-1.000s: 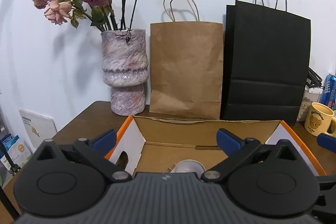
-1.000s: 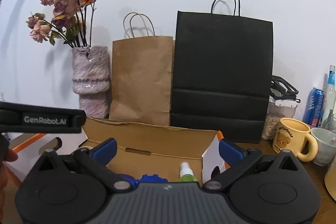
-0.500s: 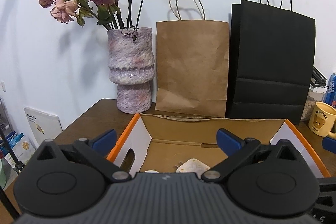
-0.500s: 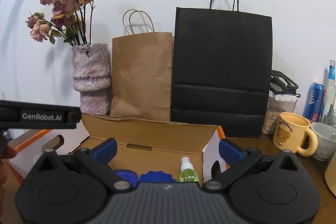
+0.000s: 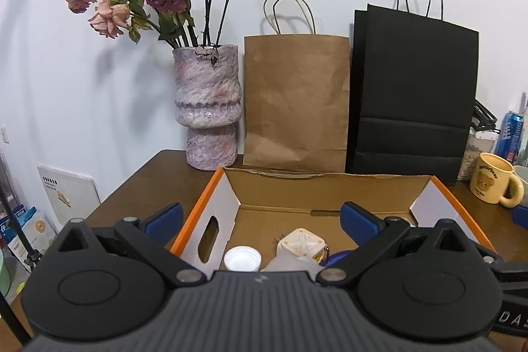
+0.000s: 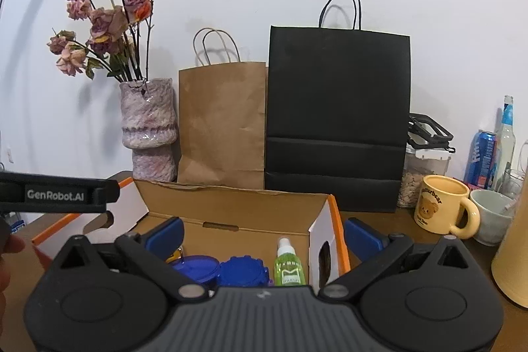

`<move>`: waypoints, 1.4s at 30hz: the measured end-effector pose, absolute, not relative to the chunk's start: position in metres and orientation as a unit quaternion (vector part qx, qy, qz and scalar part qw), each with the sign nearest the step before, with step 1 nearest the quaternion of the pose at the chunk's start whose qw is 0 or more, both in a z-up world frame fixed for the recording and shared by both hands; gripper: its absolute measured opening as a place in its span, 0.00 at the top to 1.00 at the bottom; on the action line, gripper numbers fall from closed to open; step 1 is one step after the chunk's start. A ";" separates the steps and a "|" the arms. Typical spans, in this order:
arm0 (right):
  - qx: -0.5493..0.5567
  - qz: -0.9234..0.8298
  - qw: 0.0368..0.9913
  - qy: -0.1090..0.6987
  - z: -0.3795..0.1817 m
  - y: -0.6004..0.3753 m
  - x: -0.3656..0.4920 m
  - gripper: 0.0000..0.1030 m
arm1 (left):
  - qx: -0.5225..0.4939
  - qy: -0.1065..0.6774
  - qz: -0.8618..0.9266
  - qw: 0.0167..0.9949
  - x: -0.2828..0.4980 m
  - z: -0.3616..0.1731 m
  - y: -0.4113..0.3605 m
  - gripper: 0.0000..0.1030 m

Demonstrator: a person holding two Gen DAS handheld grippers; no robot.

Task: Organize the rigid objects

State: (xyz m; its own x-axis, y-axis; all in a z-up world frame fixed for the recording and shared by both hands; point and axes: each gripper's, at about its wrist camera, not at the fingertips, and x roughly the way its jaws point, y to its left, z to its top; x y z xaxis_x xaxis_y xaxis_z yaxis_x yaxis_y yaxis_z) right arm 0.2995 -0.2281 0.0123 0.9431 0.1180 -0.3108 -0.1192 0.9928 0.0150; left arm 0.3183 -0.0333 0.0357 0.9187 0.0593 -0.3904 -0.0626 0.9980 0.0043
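**Both claws spread over box, nothing held**

Left to right, w/ risks judged from layout. Vase [image 5: 207,108] w/ dried roses is stood just beside the box [image 5: 211,187] far-left corner; it could be tipped if that side is swung wide. Left claw [image 5: 260,216] is held spread, empty, above box. Inside, seen left to right: white cap [image 5: 242,258], cream plug [image 5: 302,244], blue lid [image 6: 194,266], blue grinder [image 6: 244,266], green spray [image 6: 286,266]. Spray is upright near right wall; it could be knocked over by a low pass. Right claw [image 6: 262,231] is likewise spread, empty. Mug [image 6: 442,208] is stood on table [image 5: 158,174] right of box, elbow risk.
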 end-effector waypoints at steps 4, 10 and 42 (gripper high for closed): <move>0.001 0.061 0.986 0.157 0.019 -0.231 0.282 0.00 | -0.006 0.197 0.027 0.980 0.298 0.042 -0.030 0.00; 0.000 0.061 0.986 0.154 0.031 -0.233 0.245 0.00 | 0.000 0.188 0.021 0.982 0.258 0.054 -0.024 0.00; -0.003 0.091 0.981 0.170 0.029 -0.232 0.041 0.00 | 0.018 0.218 0.000 0.976 0.064 0.034 -0.019 0.00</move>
State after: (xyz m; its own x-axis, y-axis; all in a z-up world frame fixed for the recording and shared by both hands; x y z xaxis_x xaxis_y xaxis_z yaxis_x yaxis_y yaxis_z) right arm 0.0412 -0.2324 0.0293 0.9253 0.1778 -0.3350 -0.1797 0.9834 0.0255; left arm 0.0642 -0.0192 0.0338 0.9046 0.0085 -0.4261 0.0073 0.9993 0.0355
